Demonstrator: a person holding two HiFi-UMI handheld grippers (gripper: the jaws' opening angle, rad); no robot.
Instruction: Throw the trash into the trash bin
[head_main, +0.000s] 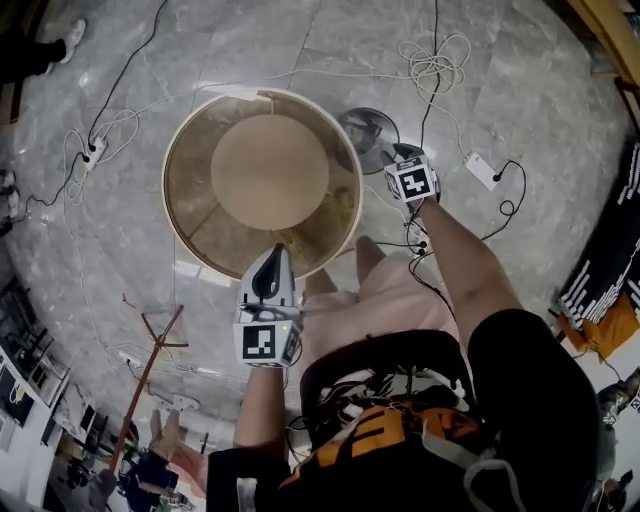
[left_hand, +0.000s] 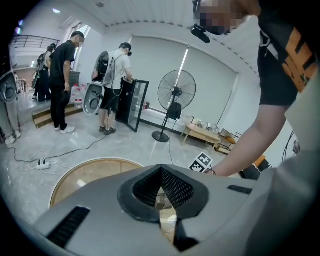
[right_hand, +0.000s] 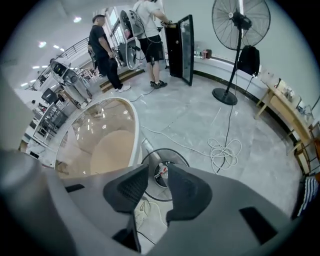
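Observation:
A round dark trash bin (head_main: 367, 137) stands on the grey floor just right of the round table. In the right gripper view the bin (right_hand: 172, 156) lies straight below the jaws, with a red-and-white scrap in it. My right gripper (head_main: 403, 157) hangs over the bin's right side, pointing steeply down. Its jaws (right_hand: 159, 172) stand apart with nothing between the pads. My left gripper (head_main: 272, 258) is over the table's near rim. The left jaws (left_hand: 161, 170) are shut tip to tip, and no object shows in them.
The round glass table (head_main: 190, 150) has a wooden rim and a tan disc in its middle. Cables (head_main: 435, 55) and a power strip (head_main: 483, 170) lie on the floor. A pedestal fan (left_hand: 176, 92) and standing people (left_hand: 62, 80) are farther off.

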